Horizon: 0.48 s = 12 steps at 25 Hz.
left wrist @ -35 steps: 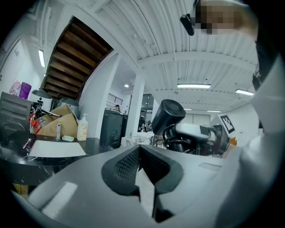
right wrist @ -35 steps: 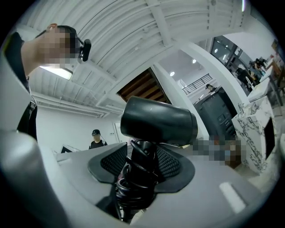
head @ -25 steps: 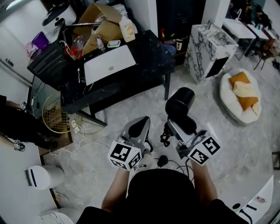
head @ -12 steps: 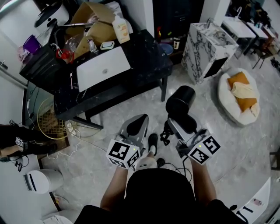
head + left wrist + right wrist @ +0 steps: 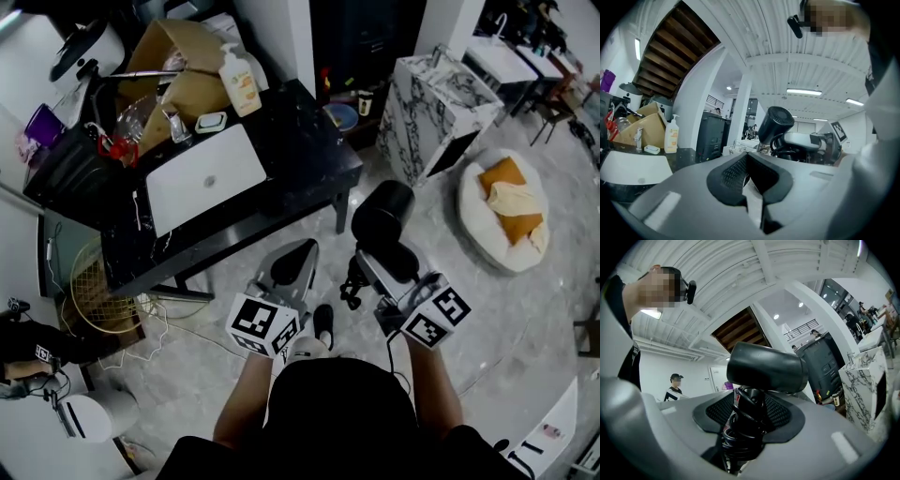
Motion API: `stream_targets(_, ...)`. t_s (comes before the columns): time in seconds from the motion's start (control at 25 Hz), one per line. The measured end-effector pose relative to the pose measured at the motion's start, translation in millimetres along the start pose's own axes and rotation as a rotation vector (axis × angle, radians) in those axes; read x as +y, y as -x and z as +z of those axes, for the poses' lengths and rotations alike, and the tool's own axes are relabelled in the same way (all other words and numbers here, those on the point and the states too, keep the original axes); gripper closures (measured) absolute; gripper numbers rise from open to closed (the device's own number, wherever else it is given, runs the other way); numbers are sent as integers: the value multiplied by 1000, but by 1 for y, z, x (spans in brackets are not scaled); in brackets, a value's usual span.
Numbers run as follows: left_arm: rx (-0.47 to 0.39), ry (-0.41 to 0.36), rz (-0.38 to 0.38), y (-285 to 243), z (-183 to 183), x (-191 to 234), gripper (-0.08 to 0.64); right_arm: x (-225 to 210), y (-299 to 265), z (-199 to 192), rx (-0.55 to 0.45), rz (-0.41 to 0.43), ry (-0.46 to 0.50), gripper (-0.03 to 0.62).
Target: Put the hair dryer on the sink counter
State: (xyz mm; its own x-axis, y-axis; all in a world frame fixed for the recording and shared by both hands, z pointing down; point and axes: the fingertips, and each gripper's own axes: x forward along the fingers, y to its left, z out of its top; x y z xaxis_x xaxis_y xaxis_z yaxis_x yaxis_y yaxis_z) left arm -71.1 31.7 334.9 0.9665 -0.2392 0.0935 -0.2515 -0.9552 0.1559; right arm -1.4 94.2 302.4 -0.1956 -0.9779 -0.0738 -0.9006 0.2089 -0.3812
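right gripper (image 5: 749, 414): jaws clamped on the handle of the hair dryer (image 5: 766, 367), with the cord (image 5: 740, 437) wound round the handle between the pads. the barrel sits crosswise above the jaws. left gripper (image 5: 749, 174): jaws together, nothing in them.

step, as i read it: carry phase. you've got the dryer in the air over the floor (image 5: 525, 309), in front of your torso and well apart from any counter. the white top with a tap at far top right looks like the sink counter (image 5: 489, 56), but it's small in the head view, so not certain. the marble cabinet (image 5: 433, 105) stands between you and it; the black desk (image 5: 314, 159) is off to your front left.

next move calls for: walk round the cabinet, bring the dryer over a bare part of the counter, lower until the body rests, then open the jaws. the coiled cord could snag on the pads at release.

pose: both forearms bent, grippers side by side low in front of you and pitched up, so both gripper views show the ceiling (image 5: 740, 268). left is near the right, not touching the dryer.
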Motion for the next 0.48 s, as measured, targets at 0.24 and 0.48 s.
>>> stream_targets(0.24,-2,-4,-28,-28,6,32,561,-23,-29,6,-8,-32,8,387)
stream_targets(0.48,5,6,-39,-38,9,49,561,-33,-49,5,-3,-47,-8,387)
